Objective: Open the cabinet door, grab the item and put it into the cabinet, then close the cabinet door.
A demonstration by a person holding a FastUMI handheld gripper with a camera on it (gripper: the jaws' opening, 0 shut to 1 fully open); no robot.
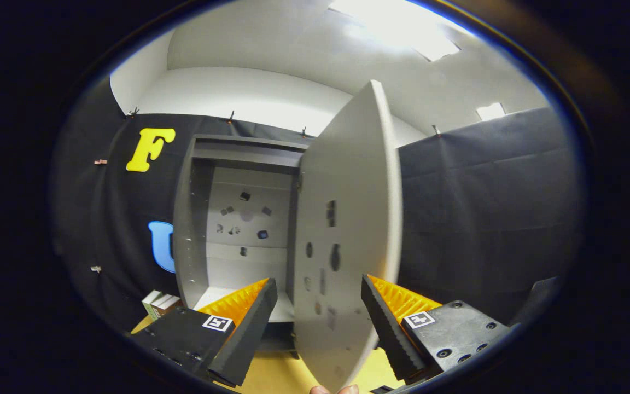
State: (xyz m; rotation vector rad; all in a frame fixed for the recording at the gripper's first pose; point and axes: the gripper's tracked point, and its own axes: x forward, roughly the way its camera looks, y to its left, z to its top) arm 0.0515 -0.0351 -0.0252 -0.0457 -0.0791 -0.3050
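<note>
A: Between my jaws [319, 323], spread and gripping nothing, stands the grey flat cabinet door [348, 230], swung open.

B: The item?

A: Small boxes [159, 304] sit left of the grey cabinet [189, 230]; I'd fetch one next.

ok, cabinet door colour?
Plain light grey door, swung open between the hand-held gripper's open fingers; gripper view.

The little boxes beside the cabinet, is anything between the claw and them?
Nothing visible blocks them. The small cardboard boxes sit just past the open claw's one finger, left of the grey cabinet. The open grey door stands between the fingers.
</note>
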